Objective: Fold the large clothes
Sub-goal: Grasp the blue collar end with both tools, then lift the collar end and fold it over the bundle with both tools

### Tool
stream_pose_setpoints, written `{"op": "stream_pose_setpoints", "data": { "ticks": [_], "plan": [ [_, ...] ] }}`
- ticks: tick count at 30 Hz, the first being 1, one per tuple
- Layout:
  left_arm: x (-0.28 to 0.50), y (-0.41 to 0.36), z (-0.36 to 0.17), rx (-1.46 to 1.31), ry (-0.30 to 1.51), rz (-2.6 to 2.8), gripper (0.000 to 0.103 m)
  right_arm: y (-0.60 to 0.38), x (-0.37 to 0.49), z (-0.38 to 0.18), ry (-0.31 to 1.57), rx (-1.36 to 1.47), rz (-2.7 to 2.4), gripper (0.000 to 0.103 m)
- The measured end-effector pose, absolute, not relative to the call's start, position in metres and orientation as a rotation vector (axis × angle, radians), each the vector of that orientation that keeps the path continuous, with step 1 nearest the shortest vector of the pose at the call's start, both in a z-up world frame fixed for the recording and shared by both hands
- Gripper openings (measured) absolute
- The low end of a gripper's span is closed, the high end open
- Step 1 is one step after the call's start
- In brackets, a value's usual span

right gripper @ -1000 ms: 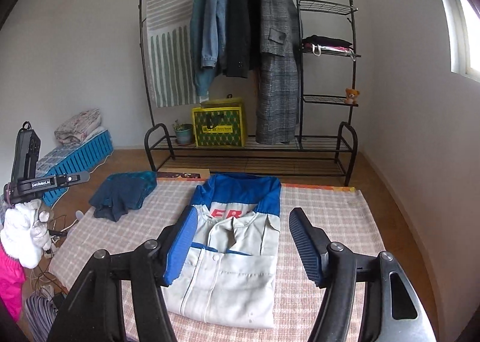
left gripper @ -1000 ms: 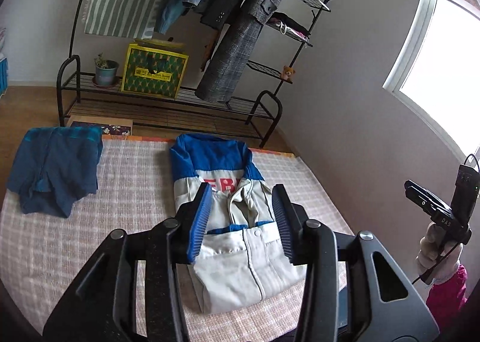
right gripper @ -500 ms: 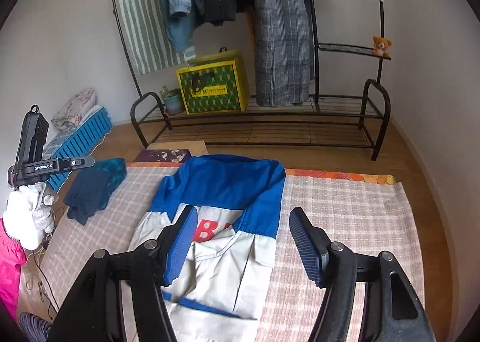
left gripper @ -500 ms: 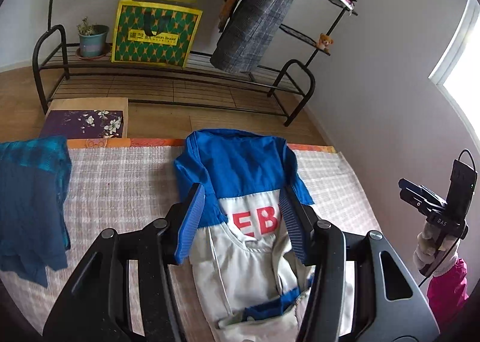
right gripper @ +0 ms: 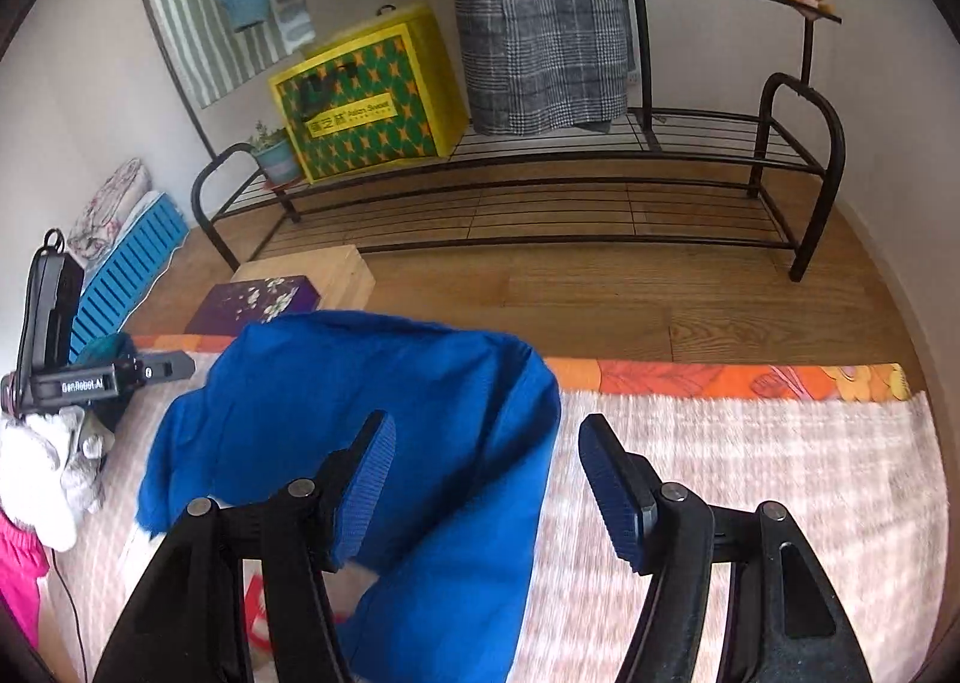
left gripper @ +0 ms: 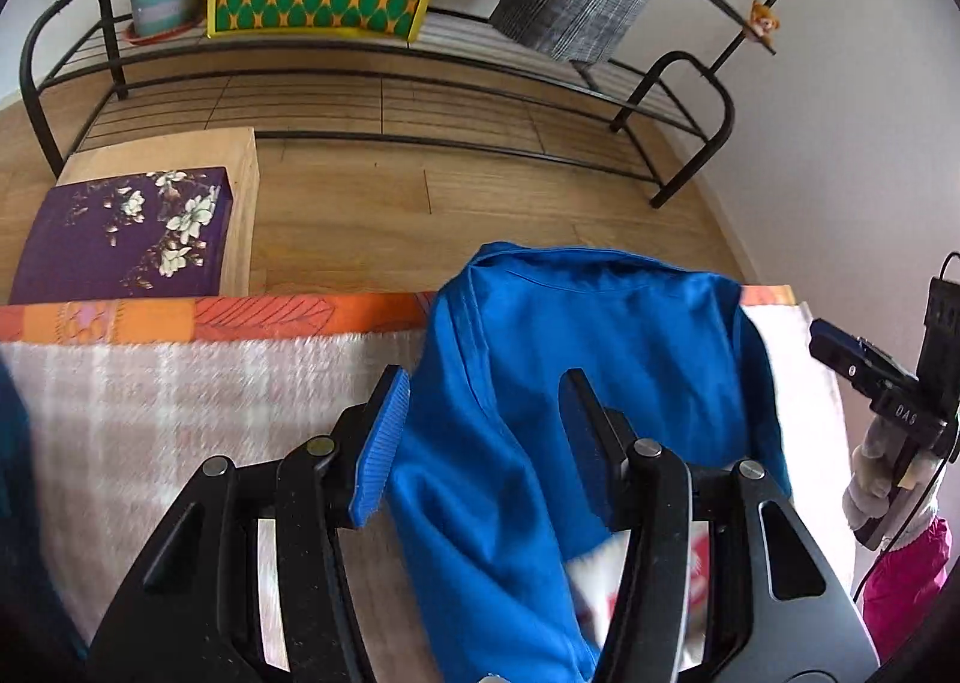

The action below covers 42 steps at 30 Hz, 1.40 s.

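Currently I have both grippers, left gripper (left gripper: 483, 443) and right gripper (right gripper: 486, 494), spread wide over the blue jacket top (left gripper: 594, 347); next, I judge, each must pinch a far corner for folding.

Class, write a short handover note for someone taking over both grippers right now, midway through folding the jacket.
Left gripper: open, holding nothing, over the blue top end of the jacket.
Right gripper: open, holding nothing, over the jacket's right edge.
Jacket: lying on the checked blanket, blue top end near the blanket's far edge. A dark blue garment lies further left.
Done: sides look folded in already; the lower part is out of view.
Left: probably take the top end with both grippers and fold it towards you, then check the whole fold.
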<state>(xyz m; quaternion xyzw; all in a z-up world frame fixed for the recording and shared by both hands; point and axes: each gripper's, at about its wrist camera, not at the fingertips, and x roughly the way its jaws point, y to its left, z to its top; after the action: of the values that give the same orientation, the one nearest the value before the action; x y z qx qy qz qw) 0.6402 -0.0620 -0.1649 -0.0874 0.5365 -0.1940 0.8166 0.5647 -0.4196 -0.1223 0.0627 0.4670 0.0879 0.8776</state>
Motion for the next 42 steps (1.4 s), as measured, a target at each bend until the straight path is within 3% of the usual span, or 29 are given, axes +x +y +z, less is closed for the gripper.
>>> {"op": "stream_pose_setpoints", "data": {
  "ticks": [9, 12, 13, 14, 15, 16, 17, 19, 28, 42],
  "plan": [
    [0.661, -0.092, -0.201, -0.123, 1.137, -0.394, 0.053, -0.412, 0.613, -0.172, 1.074, 0.153, 0.139, 0.066],
    [0.659, -0.099, -0.203, -0.085, 1.106, -0.387, 0.053, -0.401, 0.619, -0.185, 1.101, 0.129, 0.115, 0.051],
    [0.659, -0.1, -0.203, -0.077, 1.099, -0.377, 0.049, -0.398, 0.618, -0.185, 1.091, 0.113, 0.094, 0.046],
    [0.657, -0.102, -0.203, -0.067, 1.09, -0.37, 0.03, -0.395, 0.616, -0.186, 1.085, 0.106, 0.084, 0.038],
    [0.656, -0.104, -0.203, -0.051, 1.082, -0.358, 0.024, -0.394, 0.615, -0.184, 1.085, 0.11, 0.079, 0.021],
    [0.655, -0.107, -0.201, -0.034, 1.067, -0.349, 0.014, -0.393, 0.613, -0.182, 1.075, 0.111, 0.064, 0.013],
    [0.652, -0.108, -0.198, -0.022, 1.052, -0.35, 0.007, -0.391, 0.611, -0.179, 1.058, 0.104, 0.048, 0.008],
    [0.647, -0.111, -0.19, 0.005, 1.02, -0.349, 0.003, -0.389, 0.604, -0.168, 1.023, 0.101, 0.042, 0.003],
    [0.604, -0.106, -0.115, -0.056, 0.931, -0.395, 0.001, -0.383, 0.555, -0.09, 0.911, 0.128, 0.04, 0.002],
    [0.444, -0.077, -0.006, -0.053, 0.807, -0.484, 0.001, -0.36, 0.398, 0.028, 0.818, 0.101, 0.064, 0.001]
  ]
}}
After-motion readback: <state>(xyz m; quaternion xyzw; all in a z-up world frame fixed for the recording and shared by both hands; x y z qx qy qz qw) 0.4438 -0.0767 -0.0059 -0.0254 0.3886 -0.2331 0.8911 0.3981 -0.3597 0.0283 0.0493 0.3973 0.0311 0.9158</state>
